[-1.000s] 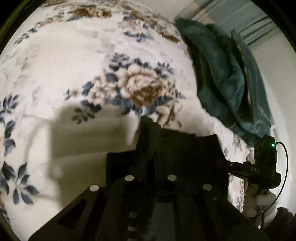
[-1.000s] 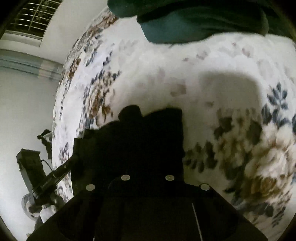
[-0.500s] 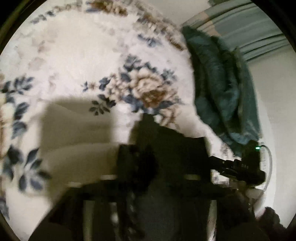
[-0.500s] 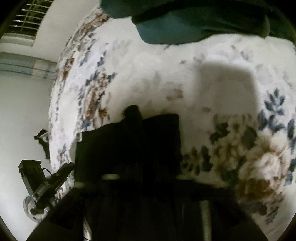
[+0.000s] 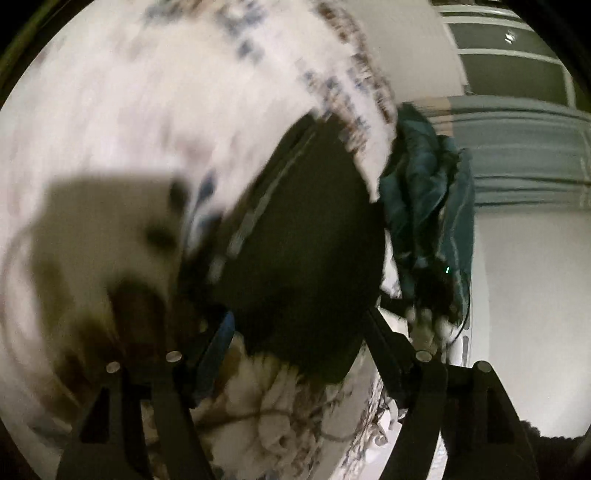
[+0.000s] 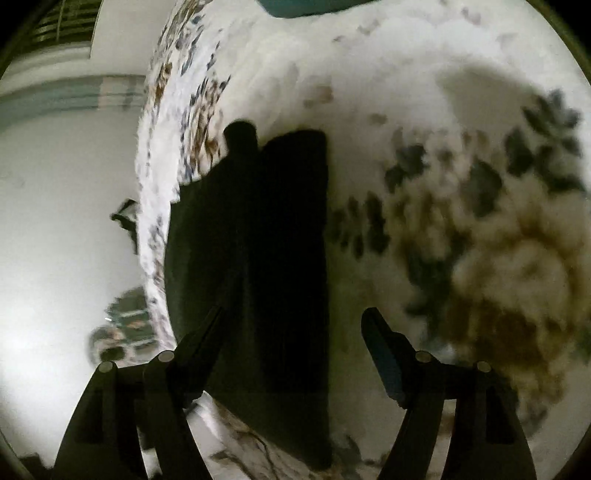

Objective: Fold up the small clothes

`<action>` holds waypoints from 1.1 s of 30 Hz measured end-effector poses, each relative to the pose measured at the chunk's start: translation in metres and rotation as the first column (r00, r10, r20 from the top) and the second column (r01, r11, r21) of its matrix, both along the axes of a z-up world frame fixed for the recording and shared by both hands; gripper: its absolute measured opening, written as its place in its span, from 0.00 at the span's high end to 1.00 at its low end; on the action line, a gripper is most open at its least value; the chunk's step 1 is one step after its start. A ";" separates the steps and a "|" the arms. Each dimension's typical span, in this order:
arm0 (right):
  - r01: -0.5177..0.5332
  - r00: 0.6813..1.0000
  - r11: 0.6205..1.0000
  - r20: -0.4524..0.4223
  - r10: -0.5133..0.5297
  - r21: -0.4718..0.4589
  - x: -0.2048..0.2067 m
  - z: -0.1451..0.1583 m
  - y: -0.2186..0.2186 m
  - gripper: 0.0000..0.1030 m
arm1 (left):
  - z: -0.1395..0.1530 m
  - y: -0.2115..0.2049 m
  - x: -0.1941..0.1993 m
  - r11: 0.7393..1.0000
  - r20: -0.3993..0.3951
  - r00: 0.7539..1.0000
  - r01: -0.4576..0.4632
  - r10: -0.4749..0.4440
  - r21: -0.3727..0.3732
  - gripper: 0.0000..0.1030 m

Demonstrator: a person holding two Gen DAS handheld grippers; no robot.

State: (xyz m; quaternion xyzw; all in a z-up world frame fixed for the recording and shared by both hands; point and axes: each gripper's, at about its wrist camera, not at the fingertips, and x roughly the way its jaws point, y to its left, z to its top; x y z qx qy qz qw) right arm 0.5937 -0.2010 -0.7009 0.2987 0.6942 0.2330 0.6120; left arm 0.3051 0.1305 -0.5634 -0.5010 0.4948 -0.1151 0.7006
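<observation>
Dim room, both views smeared by motion, the left one worst.

Black garment (image 6: 258, 266) lying flat on the floral bedspread (image 6: 406, 110), near the bed's edge. In the right wrist view: folded into a long dark panel with a straight right-hand edge, a small dark knob of cloth poking up at its far left corner. In the left wrist view: same garment (image 5: 306, 229) as a rounded dark mass, a pale seam line running down its left side.

Right tongs (image 6: 295, 325): spread and opening further, hovering over the near part of the garment. Cloth below the gap between the fingers, pads not pressing on it, nothing pinched. Blue pad visible on the inner face of the right-hand finger.

Left tongs (image 5: 299, 325): also spread and opening further, near edge of the garment in the gap, no grip on it. Blue pad showing on the left-hand finger.

Teal bedding (image 5: 428, 206) heaped at the far right edge of the bed in the left view, a sliver of the same at the top of the right view (image 6: 306, 5). Just below the heap in the left view, a dark device with a small green light (image 5: 447, 270); blurred, not identifiable. Shadow of the rig across the bedspread (image 5: 110, 229). Grey striped curtain (image 5: 524, 155) and pale wall behind.
</observation>
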 end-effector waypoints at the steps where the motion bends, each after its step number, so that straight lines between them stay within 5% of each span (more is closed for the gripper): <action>1: 0.015 1.000 1.000 -0.011 -0.015 0.026 0.006 -0.008 -0.001 0.26 | -0.008 -0.007 -0.002 1.000 -0.005 1.000 -0.004 0.004 -0.013 0.32; 6: -0.039 0.997 0.992 -0.058 0.046 0.116 0.029 -0.042 0.022 0.25 | -0.044 -0.032 0.024 0.997 -0.016 0.999 -0.041 0.040 -0.068 0.32; 10: -0.080 0.995 0.984 -0.045 0.088 0.158 0.039 -0.053 0.047 0.24 | -0.052 -0.023 0.042 0.972 -0.029 0.978 -0.208 0.206 -0.113 0.35; 11: -0.073 0.996 0.984 -0.040 0.081 0.163 0.041 -0.055 0.050 0.24 | -0.050 -0.020 0.043 0.961 -0.026 0.969 -0.248 0.247 -0.118 0.43; 12: -0.054 0.998 0.984 -0.032 0.060 0.168 0.041 -0.056 0.052 0.25 | -0.046 -0.018 0.045 0.956 -0.015 0.963 -0.269 0.269 -0.118 0.70; 13: -0.039 0.999 0.986 -0.021 0.043 0.164 0.041 -0.056 0.052 0.30 | -0.040 -0.017 0.049 0.958 -0.005 0.964 -0.266 0.267 -0.105 0.73; 14: -0.035 0.999 0.989 -0.007 0.037 0.145 0.038 -0.054 0.053 0.58 | -0.033 -0.017 0.053 0.963 0.008 0.966 -0.256 0.257 -0.088 0.74; 15: -0.043 0.999 0.992 0.016 0.042 0.117 0.034 -0.052 0.054 0.71 | -0.024 -0.015 0.057 0.968 0.028 0.970 -0.239 0.242 -0.078 0.75; 18: 0.025 0.999 0.994 0.045 -0.030 0.108 0.016 -0.038 0.047 0.77 | -0.001 -0.004 0.073 0.985 0.054 0.983 -0.172 0.173 -0.030 0.76; 22: 0.123 0.990 0.986 0.053 -0.129 0.109 -0.046 -0.013 0.044 0.79 | 0.022 0.035 0.092 0.995 0.058 0.994 -0.094 0.092 0.023 0.76; 25: 0.217 0.975 0.966 0.003 -0.220 0.140 -0.134 0.003 0.050 0.82 | 0.038 0.065 0.101 0.998 0.065 0.998 -0.023 0.019 0.060 0.76; 28: 0.286 0.958 0.950 -0.049 -0.282 0.125 -0.225 0.012 0.068 0.82 | 0.027 0.066 0.120 0.984 0.017 0.989 0.145 -0.148 0.107 0.74; 29: 0.296 0.955 0.949 -0.055 -0.292 0.107 -0.248 0.012 0.075 0.82 | 0.020 0.061 0.123 0.969 -0.015 0.977 0.211 -0.211 0.131 0.71; 31: 0.308 0.950 0.949 -0.083 -0.302 0.062 -0.282 0.003 0.089 0.82 | 0.003 0.051 0.126 0.938 -0.079 0.955 0.295 -0.286 0.181 0.46; 33: 0.345 0.930 0.938 -0.146 -0.337 0.028 -0.298 -0.019 0.087 0.70 | -0.008 0.046 0.121 0.932 -0.099 0.950 0.311 -0.297 0.186 0.43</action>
